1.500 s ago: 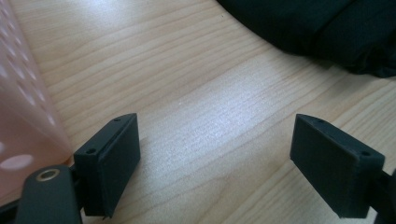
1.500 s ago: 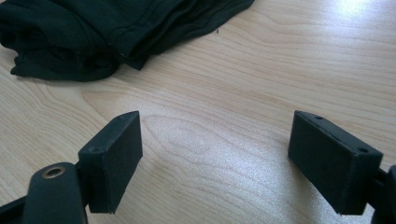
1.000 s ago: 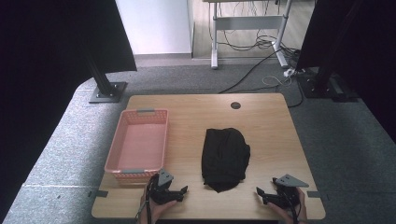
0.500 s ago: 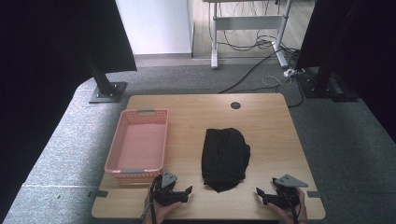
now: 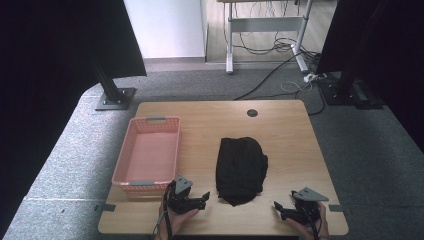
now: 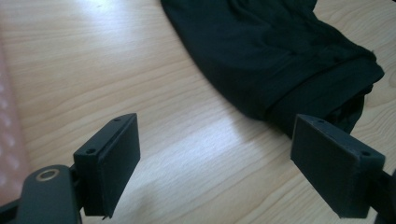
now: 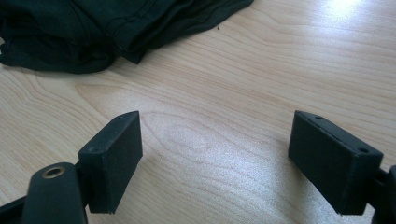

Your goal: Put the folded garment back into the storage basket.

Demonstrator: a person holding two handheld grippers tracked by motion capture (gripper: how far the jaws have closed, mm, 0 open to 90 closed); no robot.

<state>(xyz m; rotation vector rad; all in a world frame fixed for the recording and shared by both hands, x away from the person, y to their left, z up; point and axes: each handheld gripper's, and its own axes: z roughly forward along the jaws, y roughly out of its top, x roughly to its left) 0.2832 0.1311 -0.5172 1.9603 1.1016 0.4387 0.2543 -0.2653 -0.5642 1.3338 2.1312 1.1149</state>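
Here, one black cloth [image 5: 241,169] and one pink basket [image 5: 148,153] lie on the tabletop [image 5: 285,130]; left gripper [image 5: 200,199] and right gripper [image 5: 280,210] both gape empty.

High view looks down from above; both gripper views, close and low, perhaps share the black cloth [image 6: 280,60]

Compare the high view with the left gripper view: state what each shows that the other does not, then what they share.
High view alone: the whole table, the full pink basket left of the garment, the right gripper near the front edge, and the grey floor with cables.
Left gripper view alone: the folds and layered hem of the black garment close up, and the inner faces of the open jaws.
Both: the garment, the wooden tabletop, the left gripper open and short of the cloth.
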